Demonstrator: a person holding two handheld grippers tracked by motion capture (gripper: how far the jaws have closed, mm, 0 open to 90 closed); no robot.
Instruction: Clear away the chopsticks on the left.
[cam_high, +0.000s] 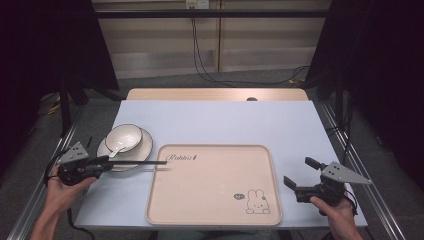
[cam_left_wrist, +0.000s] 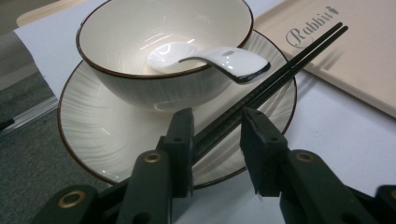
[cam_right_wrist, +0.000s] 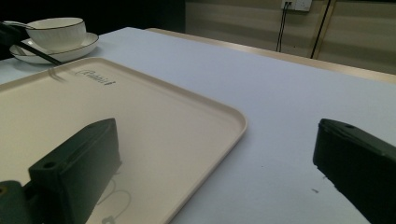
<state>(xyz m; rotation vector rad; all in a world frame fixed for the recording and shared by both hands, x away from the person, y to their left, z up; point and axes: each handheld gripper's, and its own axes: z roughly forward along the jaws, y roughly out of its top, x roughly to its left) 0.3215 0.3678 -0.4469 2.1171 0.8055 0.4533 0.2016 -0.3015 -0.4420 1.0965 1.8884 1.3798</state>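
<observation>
Left gripper (cam_left_wrist: 217, 128) parted around black chopsticks (cam_left_wrist: 275, 74) lying across the plate (cam_left_wrist: 93, 135) under the bowl (cam_left_wrist: 140, 46) with its spoon (cam_left_wrist: 210, 58), tips reaching the tray (cam_high: 210, 200); right gripper (cam_high: 299, 176) wide open, just beside the tray's right edge.

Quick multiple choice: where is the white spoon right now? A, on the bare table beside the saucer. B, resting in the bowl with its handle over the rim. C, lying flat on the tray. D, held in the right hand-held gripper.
B: the left gripper view shows the white spoon lying in the bowl, its handle sticking out over the rim above the saucer.
</observation>
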